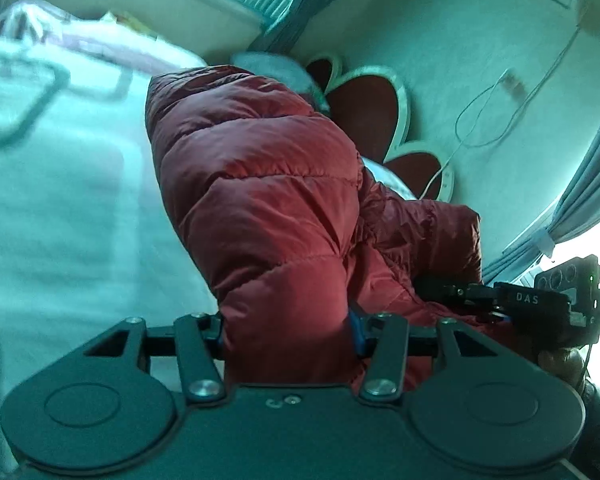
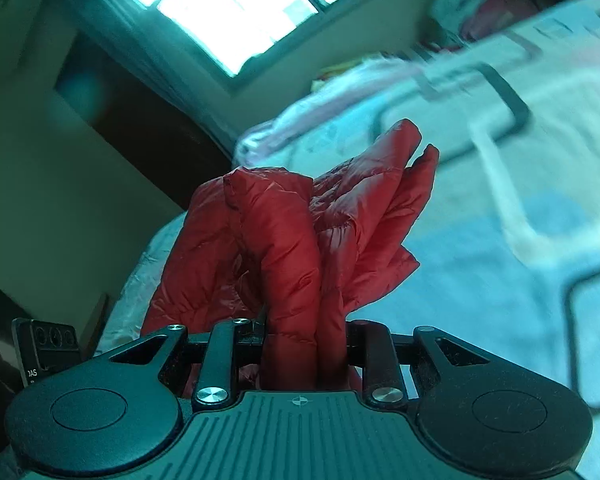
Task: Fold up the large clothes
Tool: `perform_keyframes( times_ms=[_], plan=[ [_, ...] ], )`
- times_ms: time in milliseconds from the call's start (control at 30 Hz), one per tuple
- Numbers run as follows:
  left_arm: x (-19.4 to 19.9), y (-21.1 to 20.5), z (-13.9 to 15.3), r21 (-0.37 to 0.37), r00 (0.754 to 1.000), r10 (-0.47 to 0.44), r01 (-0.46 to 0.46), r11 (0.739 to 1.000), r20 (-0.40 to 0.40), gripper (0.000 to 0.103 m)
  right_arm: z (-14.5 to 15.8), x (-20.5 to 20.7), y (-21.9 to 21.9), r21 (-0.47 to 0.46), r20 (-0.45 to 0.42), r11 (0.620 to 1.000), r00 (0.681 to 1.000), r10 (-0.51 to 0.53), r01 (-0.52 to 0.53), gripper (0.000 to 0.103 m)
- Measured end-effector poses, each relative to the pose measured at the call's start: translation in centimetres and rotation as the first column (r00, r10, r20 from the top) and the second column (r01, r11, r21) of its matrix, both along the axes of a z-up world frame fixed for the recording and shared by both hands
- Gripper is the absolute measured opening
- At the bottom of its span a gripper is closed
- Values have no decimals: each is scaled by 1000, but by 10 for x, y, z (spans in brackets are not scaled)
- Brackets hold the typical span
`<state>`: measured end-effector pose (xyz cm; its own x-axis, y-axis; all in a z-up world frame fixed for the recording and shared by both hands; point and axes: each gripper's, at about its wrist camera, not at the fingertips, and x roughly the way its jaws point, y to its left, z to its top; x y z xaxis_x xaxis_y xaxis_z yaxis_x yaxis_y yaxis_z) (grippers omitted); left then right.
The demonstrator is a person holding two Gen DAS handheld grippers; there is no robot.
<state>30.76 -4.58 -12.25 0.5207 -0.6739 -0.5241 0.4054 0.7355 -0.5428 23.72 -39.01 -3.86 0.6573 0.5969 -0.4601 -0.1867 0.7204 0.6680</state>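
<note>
Both tongs pinch the red puffer jacket (image 1: 260, 184), lifted above the bed (image 1: 60, 200): left tongs (image 1: 290, 336), right tongs (image 2: 304, 340). Slick padding probably slips out; pads hidden.

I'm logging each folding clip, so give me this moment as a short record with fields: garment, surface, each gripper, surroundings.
garment: red puffer jacket, bunched and lifted
surface: bed with pale patterned sheet
left gripper: shut on a thick fold of the jacket
right gripper: shut on a gathered fold of the jacket
surroundings: window beyond the bed, curtain, heart-shaped headboard
</note>
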Motion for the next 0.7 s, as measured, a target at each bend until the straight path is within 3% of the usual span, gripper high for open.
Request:
perform_keyframes(
  times_ms=[200,333,533,700],
  plan=[
    [18,33,-2,6,997,34,-34,999,65,50,34,36,78,-28,65,999,997,41,-39,25],
    [34,70,-2,22,996,55,-57,998,68,50,38,64,134,-34,72,997,995,70,-68,25],
    [61,128,-16,48,996,80,-82,995,33,50,20,112,211,-41,37,994,994,107,-105,25],
    [91,160,-46,58,996,82,-80,995,-32,50,-15,142,251,-39,-17,993,994,112,-112,25]
  ],
)
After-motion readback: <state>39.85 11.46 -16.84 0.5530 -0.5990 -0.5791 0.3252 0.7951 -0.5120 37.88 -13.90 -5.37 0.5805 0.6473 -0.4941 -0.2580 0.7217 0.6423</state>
